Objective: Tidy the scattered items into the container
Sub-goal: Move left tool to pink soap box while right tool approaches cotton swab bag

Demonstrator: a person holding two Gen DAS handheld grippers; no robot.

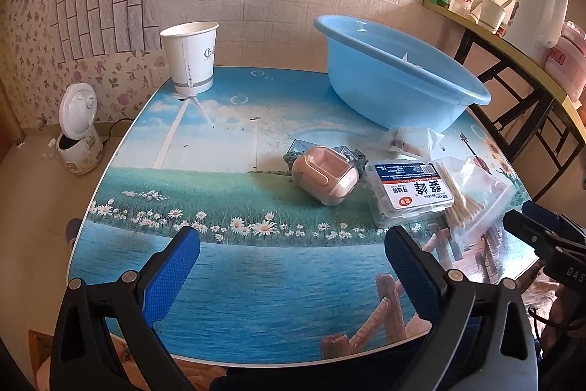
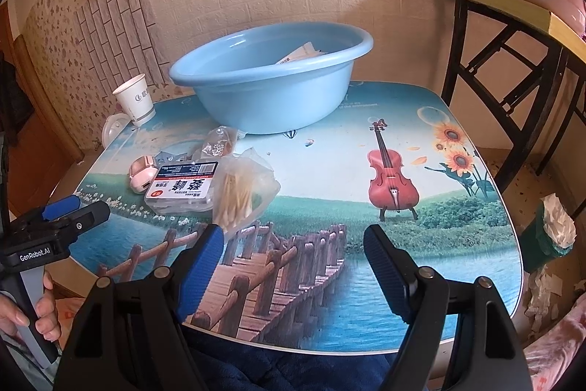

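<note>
Both grippers hover over the near edge of the table [image 2: 457, 207], and this looks like the pause before a pick: some flat packets already lie in the blue basin [image 2: 271, 87], while a cluster of items still waits on the tabletop. Take the basin as the landmark. It sits at the far side of the table; the paper cup [image 1: 190, 57] stands off to its left, well apart. Just in front of the basin lies a small clear packet [image 1: 410, 140], then, nearer to us, the labelled box [image 1: 410, 193] with the bag of sticks [image 2: 241, 189] touching its right side and the pink case [image 1: 326, 176] just to its left. The right gripper [image 2: 293, 240] has its jaws spread wide and empty, its left finger just short of the bag. The left gripper [image 1: 293, 248] is likewise wide and empty, facing the pink case. Next move, as I judge it: reach forward, straddle one item, close gently, since the bag is soft and crinkly, then carry it over the basin's rim.
</note>
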